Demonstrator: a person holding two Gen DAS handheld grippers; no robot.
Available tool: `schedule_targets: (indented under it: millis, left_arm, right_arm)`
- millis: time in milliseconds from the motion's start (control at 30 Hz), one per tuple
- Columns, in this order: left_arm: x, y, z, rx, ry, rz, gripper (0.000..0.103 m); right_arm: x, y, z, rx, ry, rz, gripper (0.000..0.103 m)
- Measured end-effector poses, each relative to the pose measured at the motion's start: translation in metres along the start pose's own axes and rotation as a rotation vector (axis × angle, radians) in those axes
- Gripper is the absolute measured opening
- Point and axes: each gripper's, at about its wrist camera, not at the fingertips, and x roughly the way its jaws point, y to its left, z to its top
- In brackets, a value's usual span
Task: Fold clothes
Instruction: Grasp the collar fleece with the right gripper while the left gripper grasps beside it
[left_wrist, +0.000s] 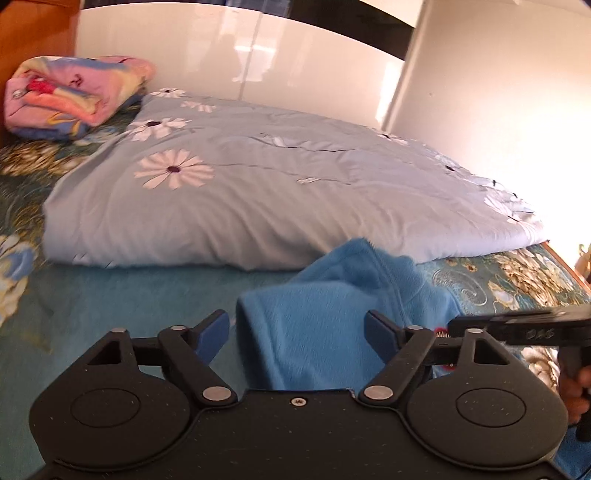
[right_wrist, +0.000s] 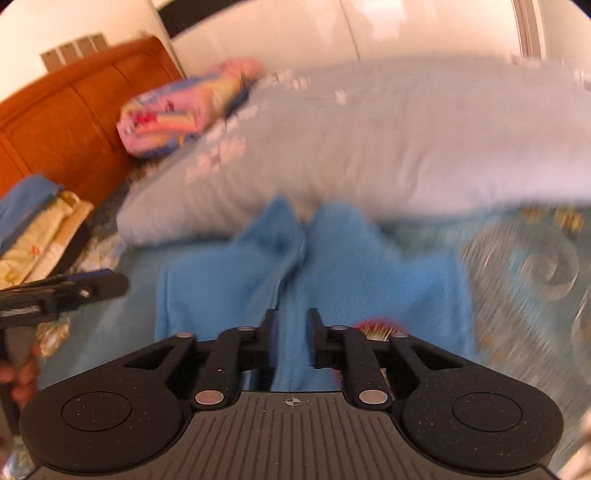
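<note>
A blue fleece garment (left_wrist: 332, 314) lies rumpled on the bed in front of a big grey duvet. My left gripper (left_wrist: 297, 332) is open, its fingers spread wide over the garment's near left part, holding nothing. My right gripper (right_wrist: 291, 332) has its jaws close together on a fold of the same blue garment (right_wrist: 314, 266). A small red patch (right_wrist: 373, 328) on the garment shows beside the right finger. The right gripper also shows at the right edge of the left wrist view (left_wrist: 517, 325). The right wrist view is blurred.
A grey duvet with white daisies (left_wrist: 258, 184) fills the bed behind the garment. A folded pink patterned blanket (left_wrist: 74, 96) lies at the back left by the orange headboard (right_wrist: 74, 122). Folded clothes (right_wrist: 37, 225) sit at the left. The floral bedsheet (left_wrist: 517, 269) shows at right.
</note>
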Motion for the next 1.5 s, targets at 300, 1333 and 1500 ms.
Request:
schedule_targets:
  millis: [300, 1333, 1500]
  left_arm:
    - [0.072, 0.014, 0.003, -0.049, 0.125, 0.034, 0.083]
    - [-0.155, -0.075, -0.125, 0.236, -0.094, -0.218, 0.026]
    - [-0.148, -0.067, -0.174, 0.094, 0.009, -0.168, 0.026]
  right_arm:
    - [0.063, -0.038, 0.057, 0.129, 0.027, -0.039, 0.053]
    - [-0.169, -0.022, -0.098, 0.182, -0.162, 0.07, 0.01]
    - [-0.155, -0.027, -0.16, 0.241, -0.018, -0.019, 0.01]
